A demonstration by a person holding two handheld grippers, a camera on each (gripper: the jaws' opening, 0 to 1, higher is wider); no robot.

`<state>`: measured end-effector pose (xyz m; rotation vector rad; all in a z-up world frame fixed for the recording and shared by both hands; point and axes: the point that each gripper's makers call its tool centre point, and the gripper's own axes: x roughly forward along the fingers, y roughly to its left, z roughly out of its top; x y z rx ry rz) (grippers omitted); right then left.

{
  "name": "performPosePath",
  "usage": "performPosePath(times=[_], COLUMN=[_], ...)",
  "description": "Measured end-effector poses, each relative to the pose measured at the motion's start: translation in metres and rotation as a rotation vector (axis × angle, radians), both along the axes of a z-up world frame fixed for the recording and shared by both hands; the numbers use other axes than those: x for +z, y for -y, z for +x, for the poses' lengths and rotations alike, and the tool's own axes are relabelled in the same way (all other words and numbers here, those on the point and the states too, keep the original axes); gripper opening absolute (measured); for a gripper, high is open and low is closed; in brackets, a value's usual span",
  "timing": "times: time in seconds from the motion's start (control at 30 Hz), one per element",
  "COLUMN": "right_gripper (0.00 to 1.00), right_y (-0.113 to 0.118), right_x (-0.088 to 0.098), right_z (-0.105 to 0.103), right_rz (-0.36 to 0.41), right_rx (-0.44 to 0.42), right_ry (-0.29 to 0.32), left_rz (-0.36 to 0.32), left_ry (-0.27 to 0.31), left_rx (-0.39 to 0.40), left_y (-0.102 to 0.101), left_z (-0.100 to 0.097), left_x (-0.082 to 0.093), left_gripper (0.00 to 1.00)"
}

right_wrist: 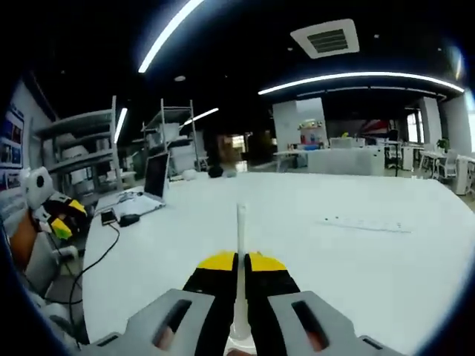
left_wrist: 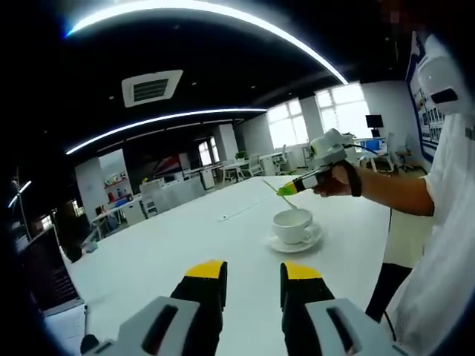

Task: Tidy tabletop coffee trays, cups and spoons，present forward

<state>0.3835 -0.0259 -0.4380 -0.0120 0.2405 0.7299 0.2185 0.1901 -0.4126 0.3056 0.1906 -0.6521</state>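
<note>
Left gripper (left_wrist: 252, 276) hangs open, empty; right gripper (right_wrist: 242, 265) pinches a spoon (right_wrist: 241, 230) that could slip before reaching the cup (left_wrist: 292, 225).

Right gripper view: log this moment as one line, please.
right gripper: shut on spoon | held above table | left gripper: open, holding nothing | cup on saucer | spoon not yet placed
</note>
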Motion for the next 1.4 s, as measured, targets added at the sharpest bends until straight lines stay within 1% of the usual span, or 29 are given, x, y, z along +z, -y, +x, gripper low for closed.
performPosePath(times=[0.07, 0.1, 0.17, 0.2, 0.23, 0.3, 0.57, 0.67, 0.73, 0.87, 0.9, 1.03, 1.1, 1.2, 1.3, 1.33, 1.4], right_gripper=[0.05, 0.05, 0.05, 0.05, 0.05, 0.05, 0.05, 0.05, 0.05, 0.05, 0.05, 0.05, 0.05, 0.05, 0.05, 0.06, 0.06], right_y=[-0.002, -0.004, -0.007, -0.007, -0.009, -0.013, -0.02, -0.019, -0.019, -0.022, -0.022, -0.021, -0.02, -0.019, -0.019, -0.019, -0.018], right_x=[-0.007, -0.013, -0.016, -0.021, -0.021, -0.026, -0.04, -0.045, -0.047, -0.054, -0.056, -0.059, -0.06, -0.06, -0.062, -0.064, -0.064], right_z=[0.0, -0.002, -0.002, -0.003, -0.004, -0.007, -0.013, -0.011, -0.01, -0.01, -0.01, -0.007, -0.005, -0.003, -0.002, -0.002, -0.002], right_rz=[-0.01, -0.019, -0.031, -0.058, -0.065, -0.083, -0.112, -0.139, -0.143, -0.157, -0.172, -0.17, -0.185, -0.186, -0.2, -0.204, -0.195], right_rx=[0.006, 0.012, 0.005, 0.008, 0.0, 0.01, 0.013, 0.006, 0.007, 0.025, 0.027, 0.022, 0.017, 0.017, 0.02, 0.022, 0.022], right_ry=[-0.013, -0.042, -0.042, -0.048, -0.04, -0.052, -0.06, -0.06, -0.068, -0.085, -0.087, -0.099, -0.1, -0.102, -0.1, -0.092, -0.088], left_rz=[0.0, 0.001, 0.001, 0.001, 0.002, 0.002, -0.019, -0.02, -0.019, -0.024, -0.026, -0.036, -0.034, -0.033, -0.029, -0.035, -0.035], left_ry=[0.001, 0.0, 0.002, 0.002, 0.003, 0.005, 0.009, 0.009, 0.008, 0.011, 0.013, 0.015, 0.015, 0.012, 0.01, 0.011, 0.011], left_rx=[-0.001, -0.001, 0.001, 0.001, 0.001, -0.001, -0.001, -0.001, -0.001, 0.0, 0.001, 0.003, 0.005, 0.002, 0.001, 0.002, 0.003], left_y=[0.0, 0.0, -0.001, -0.001, -0.001, 0.0, 0.0, 0.0, 0.0, 0.0, 0.0, -0.001, -0.002, -0.002, -0.002, -0.002, -0.002], left_z=[-0.001, -0.001, -0.002, -0.002, -0.002, -0.003, -0.005, -0.006, -0.006, -0.006, -0.006, -0.006, -0.005, -0.005, -0.005, -0.004, -0.004], left_x=[0.0, 0.0, 0.001, 0.001, 0.001, 0.002, 0.003, 0.002, 0.001, 0.002, 0.002, 0.003, 0.002, 0.002, 0.001, 0.001, 0.001], left_gripper=[0.3, 0.3, 0.3, 0.3, 0.3, 0.3, 0.3, 0.3, 0.3, 0.3, 0.3, 0.3, 0.3, 0.3, 0.3, 0.3, 0.3])
